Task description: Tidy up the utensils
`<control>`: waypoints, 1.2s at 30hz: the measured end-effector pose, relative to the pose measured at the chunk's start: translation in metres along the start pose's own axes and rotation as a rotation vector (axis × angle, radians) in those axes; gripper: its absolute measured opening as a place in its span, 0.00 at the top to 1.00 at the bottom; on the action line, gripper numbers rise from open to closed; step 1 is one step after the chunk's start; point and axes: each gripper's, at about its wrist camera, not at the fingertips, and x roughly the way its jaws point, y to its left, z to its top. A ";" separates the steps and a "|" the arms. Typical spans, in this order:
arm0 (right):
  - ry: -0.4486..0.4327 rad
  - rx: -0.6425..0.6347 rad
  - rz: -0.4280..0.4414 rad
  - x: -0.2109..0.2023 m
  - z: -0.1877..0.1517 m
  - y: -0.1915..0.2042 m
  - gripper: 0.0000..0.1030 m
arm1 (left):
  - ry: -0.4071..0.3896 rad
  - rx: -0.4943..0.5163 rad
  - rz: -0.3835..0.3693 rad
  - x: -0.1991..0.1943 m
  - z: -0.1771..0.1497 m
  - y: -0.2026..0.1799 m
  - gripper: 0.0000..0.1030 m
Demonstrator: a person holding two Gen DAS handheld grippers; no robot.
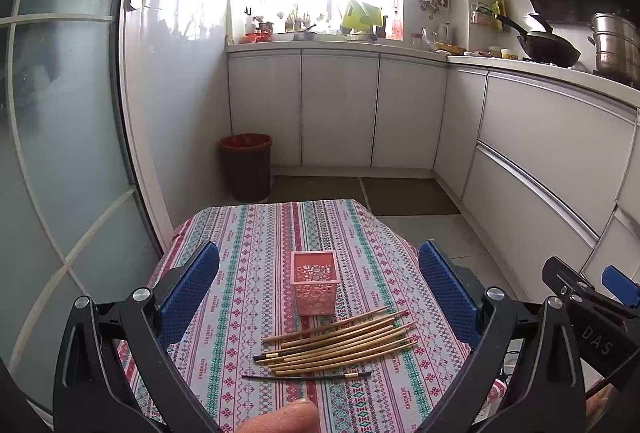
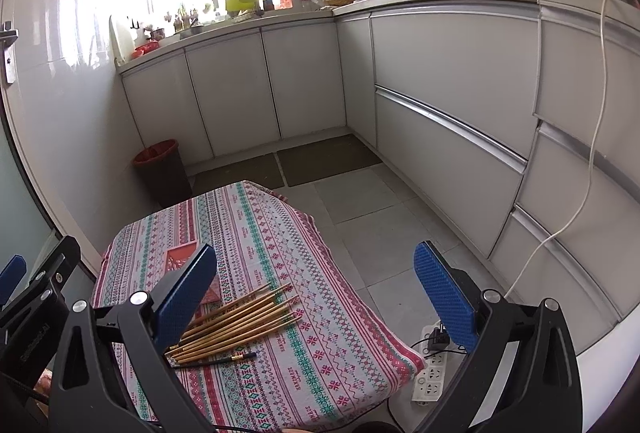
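Left tongs [image 1: 319,297]: released, empty; "DAS" readable on neighbouring tool
Right tongs [image 2: 316,297]: released, empty
Chopsticks [image 1: 340,343]: bundle at 6 o'clock of pink holder [image 1: 315,283]
Worktop [image 1: 248,233]: patterned cloth, print illegible

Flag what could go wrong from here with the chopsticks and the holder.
The chopsticks lie bunched and overlapping, so a pinch may lift several or scatter them. The pink holder looks light and could tip during insertion. The thin dark chopstick lies flat on the tablecloth, so the fingers may snag fabric.
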 end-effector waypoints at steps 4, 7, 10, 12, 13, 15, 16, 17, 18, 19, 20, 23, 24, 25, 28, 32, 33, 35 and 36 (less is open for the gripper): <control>0.004 0.002 0.003 0.000 0.000 0.000 0.07 | 0.003 0.003 0.004 0.001 0.000 0.000 0.07; 0.005 0.002 0.003 0.000 0.000 0.000 0.07 | 0.006 0.004 0.005 0.001 0.000 0.001 0.07; 0.007 0.002 0.002 0.000 0.000 0.000 0.07 | 0.007 0.004 0.004 0.001 0.000 0.001 0.07; 0.007 0.002 0.005 0.000 0.000 0.000 0.07 | 0.007 0.004 0.005 0.000 0.000 0.001 0.07; 0.006 0.002 0.005 0.000 0.001 0.000 0.07 | 0.007 0.004 0.004 0.000 0.000 0.001 0.07; 0.002 0.003 0.004 -0.001 0.001 0.000 0.07 | 0.005 0.005 0.004 0.000 0.000 0.001 0.07; 0.000 0.003 0.004 -0.001 0.000 0.000 0.07 | 0.005 0.005 0.005 0.000 0.000 0.001 0.07; -0.002 0.004 0.003 -0.002 0.000 0.000 0.07 | 0.003 0.006 0.006 0.000 0.000 0.000 0.07; -0.003 0.004 0.002 -0.002 0.000 0.000 0.07 | 0.002 0.007 0.005 0.000 0.000 0.000 0.07; -0.004 0.004 0.001 -0.002 -0.001 0.000 0.07 | 0.002 0.009 0.004 0.000 0.001 -0.001 0.07; -0.003 0.004 0.002 -0.002 -0.001 0.000 0.07 | 0.002 0.011 0.004 0.000 0.001 -0.001 0.07; -0.004 0.004 0.002 -0.002 0.000 0.000 0.07 | 0.002 0.012 0.003 0.001 0.000 -0.001 0.07; -0.004 0.004 0.002 -0.002 0.000 0.000 0.07 | 0.003 0.012 0.003 0.001 0.000 -0.001 0.07; -0.004 0.004 0.002 -0.002 0.000 0.000 0.07 | 0.003 0.011 0.003 0.001 0.000 -0.001 0.07; -0.003 0.004 0.003 -0.002 -0.001 0.000 0.07 | 0.001 0.012 0.003 0.001 0.000 -0.001 0.07; -0.004 0.003 0.002 -0.002 -0.001 0.000 0.07 | 0.003 0.012 0.003 0.001 0.000 -0.001 0.07; -0.004 0.004 0.002 -0.002 -0.001 0.000 0.07 | 0.003 0.013 0.003 0.001 0.000 0.000 0.07; -0.003 0.005 0.002 -0.002 -0.001 0.000 0.07 | 0.002 0.012 0.002 0.001 0.000 0.000 0.07; -0.003 0.005 0.002 -0.002 -0.001 0.000 0.07 | 0.002 0.012 0.003 0.001 0.000 0.000 0.07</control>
